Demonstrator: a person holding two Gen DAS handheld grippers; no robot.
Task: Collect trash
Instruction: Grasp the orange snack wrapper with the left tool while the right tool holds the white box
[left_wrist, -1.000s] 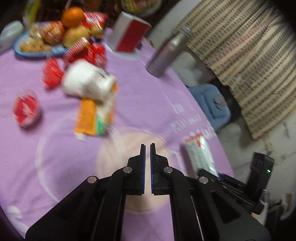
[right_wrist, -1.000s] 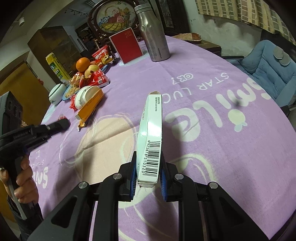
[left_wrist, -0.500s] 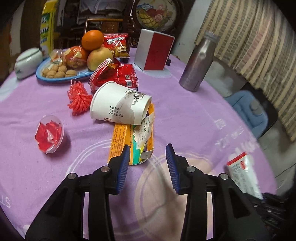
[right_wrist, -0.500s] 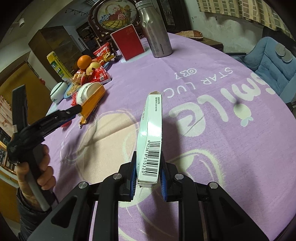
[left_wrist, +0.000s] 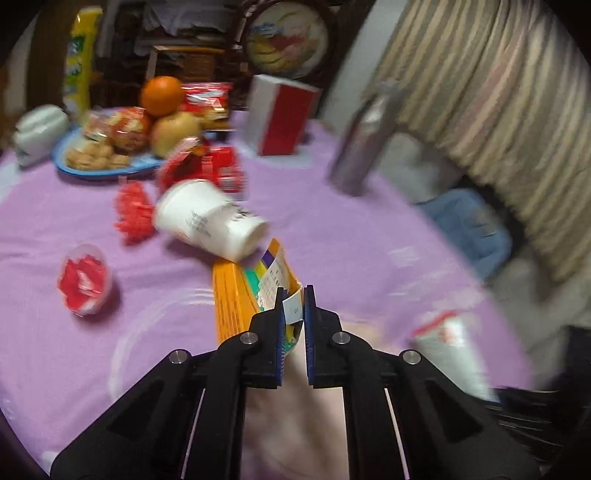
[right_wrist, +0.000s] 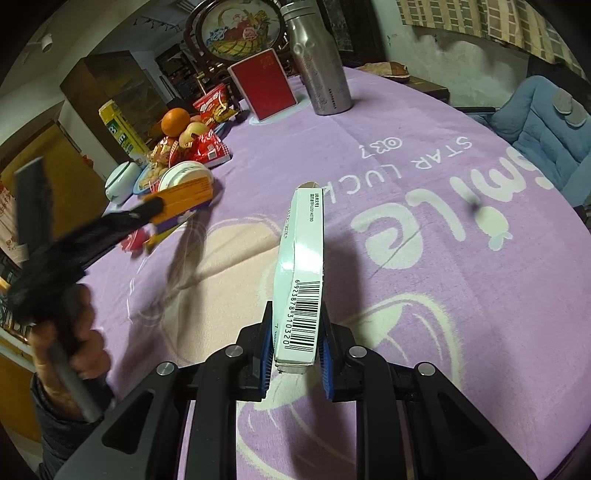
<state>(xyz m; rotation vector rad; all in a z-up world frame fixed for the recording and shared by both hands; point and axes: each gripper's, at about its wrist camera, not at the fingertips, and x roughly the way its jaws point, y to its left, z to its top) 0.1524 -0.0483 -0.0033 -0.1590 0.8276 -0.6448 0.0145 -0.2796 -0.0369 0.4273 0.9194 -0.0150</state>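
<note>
Round table under a purple cloth (right_wrist: 424, 122) with white lettering; striped curtain (left_wrist: 498, 110) and blue cushioned chair (right_wrist: 543, 114) past the far-right edge. Toward the far edge: steel bottle (right_wrist: 319, 70), red box (right_wrist: 267, 86), blue plate (left_wrist: 107, 171) of fruit and snacks. Nearer the middle: tipped white cup (left_wrist: 207, 218), red paper bits, small clear tub. Left gripper (left_wrist: 293, 301) clenched on the torn end of an orange carton (left_wrist: 236, 295), lying just below the cup. Right gripper (right_wrist: 297, 332) clamped on a white barcode box (right_wrist: 301, 280), held edge-up over the near edge. Person's hand (right_wrist: 81, 354) on the left handle.
</note>
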